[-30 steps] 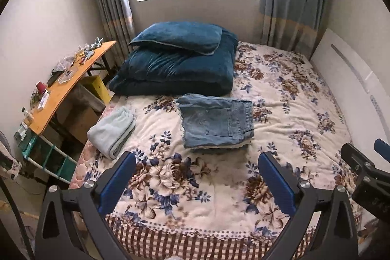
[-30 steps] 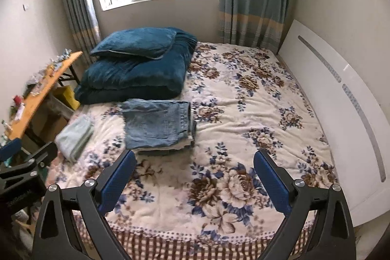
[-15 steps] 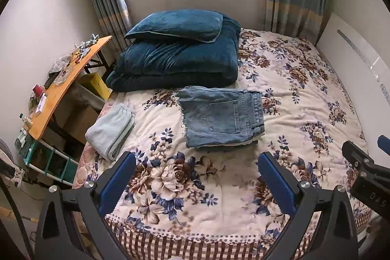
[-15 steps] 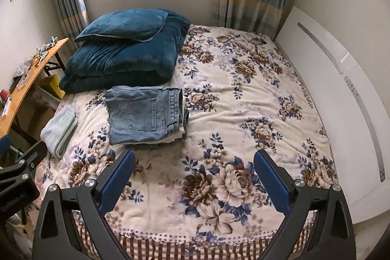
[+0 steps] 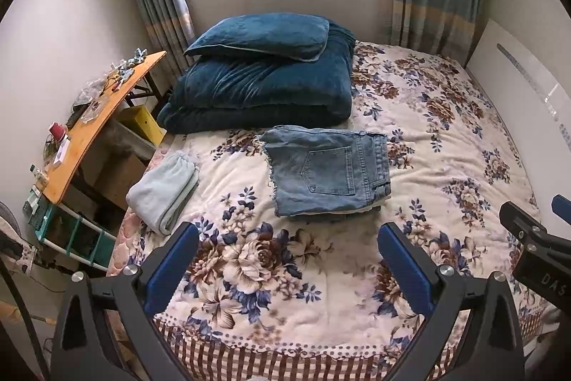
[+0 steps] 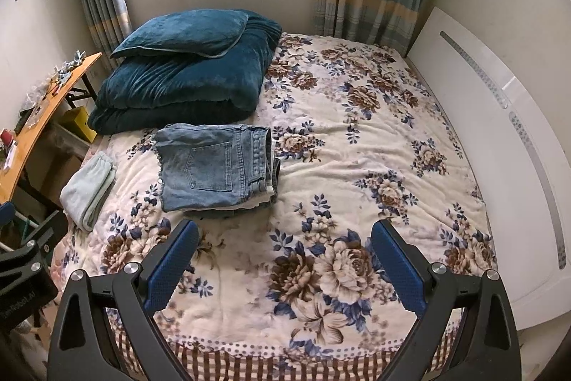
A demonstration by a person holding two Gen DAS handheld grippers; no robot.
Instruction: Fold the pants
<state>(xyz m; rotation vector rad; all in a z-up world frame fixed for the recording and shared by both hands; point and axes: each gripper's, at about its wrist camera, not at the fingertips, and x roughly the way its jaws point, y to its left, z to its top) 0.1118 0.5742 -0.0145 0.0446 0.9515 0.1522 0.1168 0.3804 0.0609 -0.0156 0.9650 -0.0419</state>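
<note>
Pants [image 5: 328,170]: folded denim, lying on the floral bed [image 5: 446,174], in front of the dark blue folded duvet [image 5: 264,88] and well apart from both claws. At least 1 further folded garment appears beneath the top pair, forming a stack; the count cannot be confirmed.

Left to right: an orange bench [image 5: 92,127] with small clutter stands beside the bed. A pale green folded garment [image 5: 162,190] lies near the bed's left edge. The denim stack sits mid-bed. A white headboard [image 6: 499,149] runs along the right side.

Judgement: folding looks complete or nearly so; the step in hand appears to be inspection or withdrawal. To do it well, keep both claws clear of the stack so the edges are not dragged. If tidying is needed, press down on the waistband side, where the layers look slightly uneven, and do not lift.

Left claw [image 5: 285,256]: fingers spread wide, nothing held, hovering above the foot end of the bed and pointing toward the stack. Right claw [image 6: 283,250]: likewise spread, empty, hovering over the foot end, aimed right of the stack. Both are level and side by side.
</note>
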